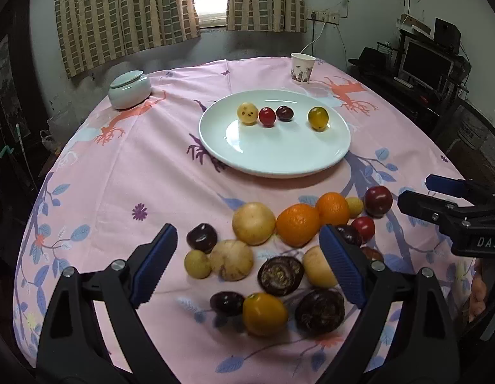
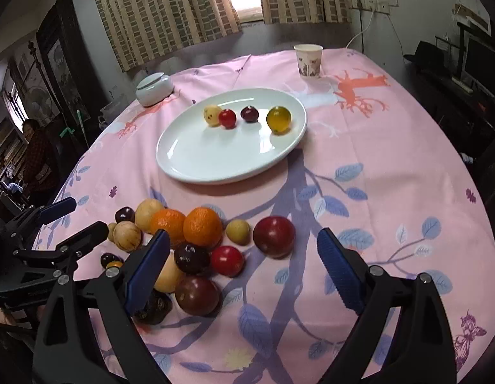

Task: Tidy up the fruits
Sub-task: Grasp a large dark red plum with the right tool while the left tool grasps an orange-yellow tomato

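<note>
A white plate (image 1: 279, 156) (image 2: 215, 160) holds a pale yellow fruit (image 1: 247, 113), a red one (image 1: 267, 116), a dark purple one (image 1: 284, 113) and a yellow-green one (image 1: 318, 118). In front of it, a heap of loose fruit lies on the pink cloth: two oranges (image 1: 297, 227) (image 2: 202, 225), a big red plum (image 2: 273, 236), pale round fruits, dark plums and a yellow tomato (image 1: 263, 313). My left gripper (image 1: 247, 228) hangs open over the heap's left part, nothing between its pads. My right gripper (image 2: 244, 233) is open over the heap's right part, also empty.
A paper cup (image 1: 302, 67) (image 2: 308, 60) stands at the far edge of the round table. A lidded pale ceramic jar (image 1: 129, 89) (image 2: 153, 89) sits at the far left. A person (image 2: 36, 153) is off to the left; a monitor shelf (image 1: 426, 64) stands on the right.
</note>
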`<state>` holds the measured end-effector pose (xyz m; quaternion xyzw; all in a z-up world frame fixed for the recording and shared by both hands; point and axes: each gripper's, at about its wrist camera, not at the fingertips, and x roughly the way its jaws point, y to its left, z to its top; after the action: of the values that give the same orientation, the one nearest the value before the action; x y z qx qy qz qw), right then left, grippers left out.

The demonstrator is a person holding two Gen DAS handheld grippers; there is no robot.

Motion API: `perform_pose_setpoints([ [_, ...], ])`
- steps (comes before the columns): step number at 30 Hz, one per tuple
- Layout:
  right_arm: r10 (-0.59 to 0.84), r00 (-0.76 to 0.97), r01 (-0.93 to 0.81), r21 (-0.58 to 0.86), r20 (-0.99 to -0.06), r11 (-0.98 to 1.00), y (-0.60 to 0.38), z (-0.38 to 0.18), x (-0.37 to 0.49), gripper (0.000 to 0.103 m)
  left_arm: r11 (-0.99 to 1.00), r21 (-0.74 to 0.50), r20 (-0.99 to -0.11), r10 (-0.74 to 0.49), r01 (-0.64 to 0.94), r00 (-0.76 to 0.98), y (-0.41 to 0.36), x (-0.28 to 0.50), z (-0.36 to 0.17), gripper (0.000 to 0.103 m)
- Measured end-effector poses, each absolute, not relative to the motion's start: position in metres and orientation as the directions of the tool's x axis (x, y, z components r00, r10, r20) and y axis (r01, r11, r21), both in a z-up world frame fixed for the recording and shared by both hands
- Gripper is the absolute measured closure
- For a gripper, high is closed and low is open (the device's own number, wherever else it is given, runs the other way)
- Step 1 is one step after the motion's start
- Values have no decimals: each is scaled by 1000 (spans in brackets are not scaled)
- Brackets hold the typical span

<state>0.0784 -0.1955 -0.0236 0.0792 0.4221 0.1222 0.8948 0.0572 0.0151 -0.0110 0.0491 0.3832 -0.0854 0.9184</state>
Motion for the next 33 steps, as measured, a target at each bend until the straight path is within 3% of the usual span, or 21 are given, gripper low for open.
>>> perform_pose_setpoints([
  [8, 278, 611, -94, 281, -741, 955, -196, -22, 63, 10, 991, -17, -684, -108, 132, 722, 44, 34, 2, 11],
  [13, 221, 663, -92, 215, -716, 972, -200, -16, 38, 10, 997, 5, -700, -48, 72, 713, 57, 26, -1, 11],
  [22, 279, 626, -196, 200, -728, 960, -185, -28, 16, 10, 1000, 5, -741, -9, 18, 671, 78, 21, -25, 11],
  [23, 289, 630, -212, 199, -721, 957, -181, -31, 13, 15, 1000, 2, -743, -11, 18, 669, 79, 21, -26, 11],
  [24, 293, 625, -230, 188, -723, 955, -175, -36, 13, 28, 1000, 2, -745, -11, 19, 667, 80, 21, -27, 11],
  [27, 305, 575, -253, 190, -760, 949, -164, -53, 23, 45, 999, 9, -746, -14, 31, 666, 80, 19, -30, 11],
  [33, 341, 507, -256, 239, -791, 936, -154, -80, 46, 50, 997, -3, -752, -51, 73, 658, 79, 10, -37, 11],
])
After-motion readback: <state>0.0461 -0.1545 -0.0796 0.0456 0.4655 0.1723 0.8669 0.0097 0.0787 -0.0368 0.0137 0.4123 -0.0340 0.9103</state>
